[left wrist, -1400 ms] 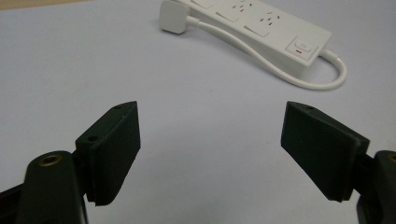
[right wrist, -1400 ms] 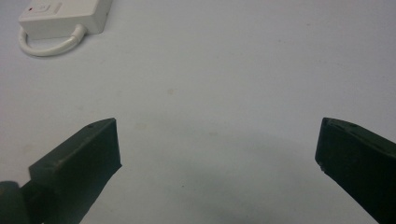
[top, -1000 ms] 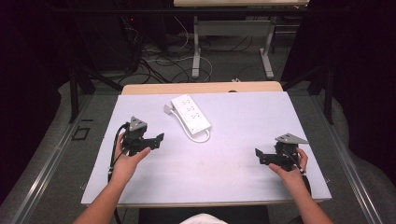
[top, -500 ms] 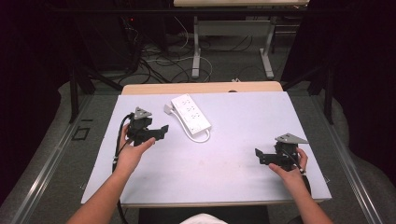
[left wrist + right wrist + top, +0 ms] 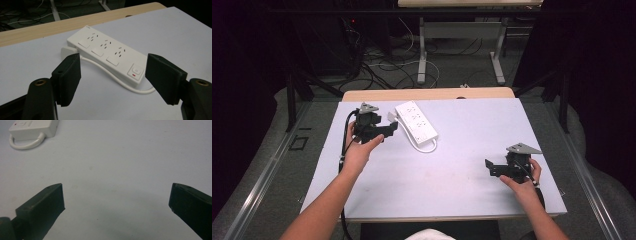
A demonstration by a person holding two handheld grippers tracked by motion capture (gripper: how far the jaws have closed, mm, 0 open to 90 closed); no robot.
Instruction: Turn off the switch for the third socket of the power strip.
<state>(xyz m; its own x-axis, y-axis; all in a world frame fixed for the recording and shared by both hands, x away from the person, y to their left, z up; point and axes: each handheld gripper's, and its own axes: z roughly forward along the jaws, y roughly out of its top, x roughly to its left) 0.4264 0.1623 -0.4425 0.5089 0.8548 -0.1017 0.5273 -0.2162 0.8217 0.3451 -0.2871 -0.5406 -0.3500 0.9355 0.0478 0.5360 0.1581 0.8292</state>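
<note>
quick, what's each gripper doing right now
Left gripper: open, holding nothing, facing the power strip.
Right gripper: open, holding nothing, over bare table.

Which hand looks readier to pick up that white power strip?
Probably the left. The left gripper is open right beside the power strip, jaws facing it; the right gripper sits well away near the table's right edge.

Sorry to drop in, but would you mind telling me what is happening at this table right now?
A person sits at a grey table holding tongs in each hand. The left tongs are open and sit right beside a white power strip at its plug end, without touching it. In the left gripper view the strip lies just beyond the open jaws, its cable looped alongside. The right tongs are also open, low over bare table near the right edge, holding nothing.
</note>
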